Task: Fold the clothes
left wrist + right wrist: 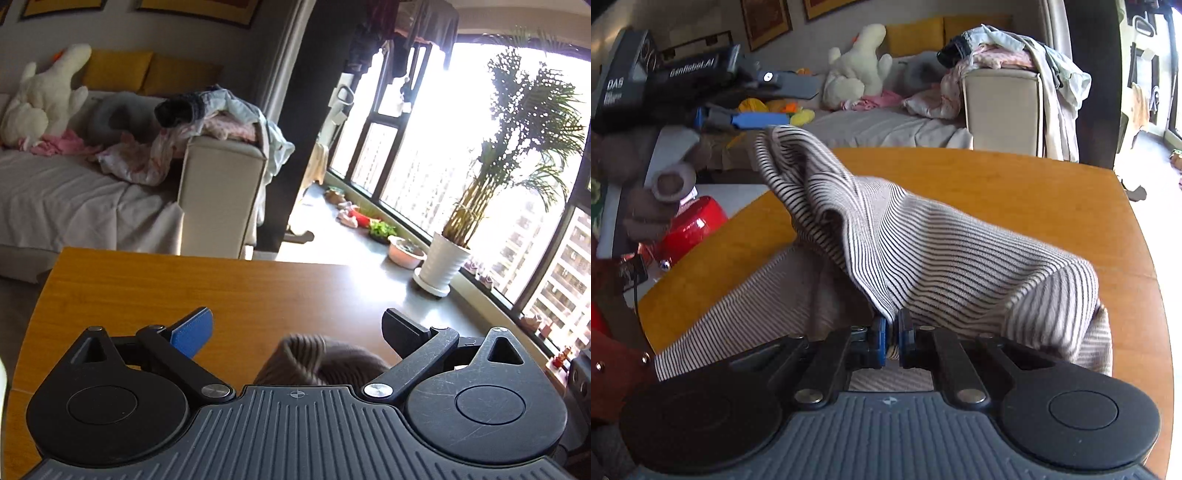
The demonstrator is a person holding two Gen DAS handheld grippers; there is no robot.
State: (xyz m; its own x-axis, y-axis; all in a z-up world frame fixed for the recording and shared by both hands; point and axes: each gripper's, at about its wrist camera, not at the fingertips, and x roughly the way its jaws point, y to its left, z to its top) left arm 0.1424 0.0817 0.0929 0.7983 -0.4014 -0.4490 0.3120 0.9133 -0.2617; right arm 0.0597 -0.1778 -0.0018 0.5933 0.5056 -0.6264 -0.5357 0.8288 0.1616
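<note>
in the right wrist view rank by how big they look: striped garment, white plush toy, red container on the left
1. striped garment, though it is nearest the camera
2. white plush toy and red container look about alike; not ranked

Striped garment (923, 254) near edge hidden under right tool (892, 338); person's hand (646, 218) blurred.

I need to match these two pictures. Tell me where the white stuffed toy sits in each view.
Left wrist view: stuffed toy at far upper left, on the sofa.
Right wrist view: stuffed toy at top centre, on the same sofa.
Shared landmark: the clothes pile on the sofa arm, right of the toy.
</note>
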